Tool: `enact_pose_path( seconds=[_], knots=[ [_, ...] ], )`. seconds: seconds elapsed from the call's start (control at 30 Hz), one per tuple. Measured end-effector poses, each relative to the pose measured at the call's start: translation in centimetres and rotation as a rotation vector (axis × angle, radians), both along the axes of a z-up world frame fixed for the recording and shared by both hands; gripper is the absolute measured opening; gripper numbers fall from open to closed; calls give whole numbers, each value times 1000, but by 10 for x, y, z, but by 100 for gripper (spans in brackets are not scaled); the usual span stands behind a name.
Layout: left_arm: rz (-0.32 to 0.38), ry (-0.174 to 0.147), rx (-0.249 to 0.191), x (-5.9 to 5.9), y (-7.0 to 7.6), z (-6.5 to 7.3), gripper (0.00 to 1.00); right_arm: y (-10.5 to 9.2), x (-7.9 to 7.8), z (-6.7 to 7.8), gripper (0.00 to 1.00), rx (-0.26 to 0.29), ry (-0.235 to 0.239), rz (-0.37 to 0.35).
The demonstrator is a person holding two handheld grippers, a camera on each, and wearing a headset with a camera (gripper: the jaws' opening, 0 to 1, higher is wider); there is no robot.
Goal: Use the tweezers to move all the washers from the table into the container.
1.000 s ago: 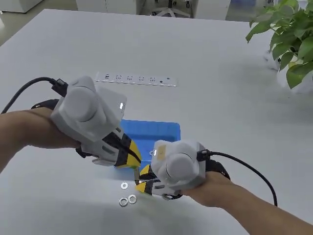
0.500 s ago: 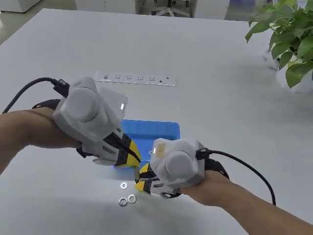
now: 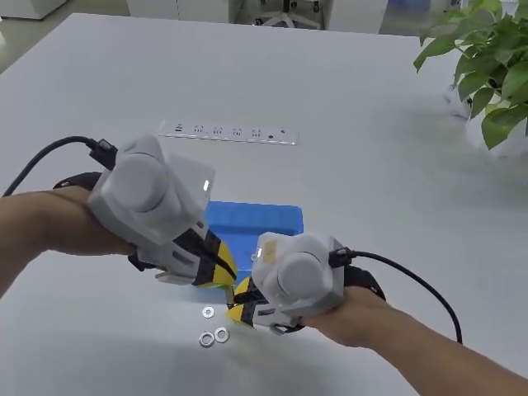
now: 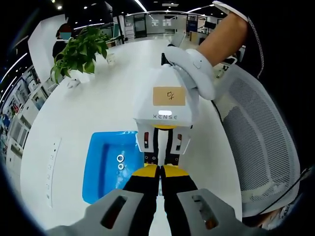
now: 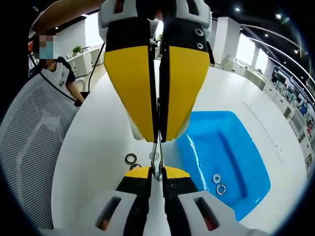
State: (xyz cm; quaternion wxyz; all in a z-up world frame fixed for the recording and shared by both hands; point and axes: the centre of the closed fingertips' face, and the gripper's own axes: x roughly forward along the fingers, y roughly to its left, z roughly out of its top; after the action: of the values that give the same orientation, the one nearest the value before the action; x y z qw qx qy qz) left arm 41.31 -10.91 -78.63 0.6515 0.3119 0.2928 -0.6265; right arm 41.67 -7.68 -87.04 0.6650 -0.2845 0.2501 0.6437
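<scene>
My left gripper [image 3: 219,268] and right gripper [image 3: 237,311] meet tip to tip just in front of the blue container [image 3: 272,220]. Thin metal tweezers [image 5: 156,155] run between them. The left gripper's yellow jaws are closed on the upper end, and my right gripper [image 5: 156,173] is shut on the lower end. Three washers [image 3: 213,328] lie on the table beside the right gripper's tip. In the right gripper view one washer [image 5: 131,158] lies just left of the tweezers. Two washers [image 5: 219,183] rest inside the container [image 5: 236,147]. The left gripper view shows them too, washers [image 4: 120,162] in the container [image 4: 101,177].
A white power strip [image 3: 228,132] lies beyond the container. A potted plant [image 3: 483,58] stands at the far right. A mesh office chair [image 4: 266,142] sits at the table's near side. White tabletop [image 3: 371,165] spreads around the work.
Both grippers have edged slightly left together and stay joined at the tips. The washers on the table have not moved.
</scene>
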Motion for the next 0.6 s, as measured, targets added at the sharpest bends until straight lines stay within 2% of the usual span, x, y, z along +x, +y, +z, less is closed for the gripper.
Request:
enact_pose_path(
  seconds=[0.27, 0.6],
  knots=[
    [0, 2, 3, -2, 2, 1, 5, 0, -2, 1, 10, -4, -2, 10],
    [1, -4, -5, -3, 3, 11, 5, 0, -4, 12, 10, 0, -10, 13]
  ],
)
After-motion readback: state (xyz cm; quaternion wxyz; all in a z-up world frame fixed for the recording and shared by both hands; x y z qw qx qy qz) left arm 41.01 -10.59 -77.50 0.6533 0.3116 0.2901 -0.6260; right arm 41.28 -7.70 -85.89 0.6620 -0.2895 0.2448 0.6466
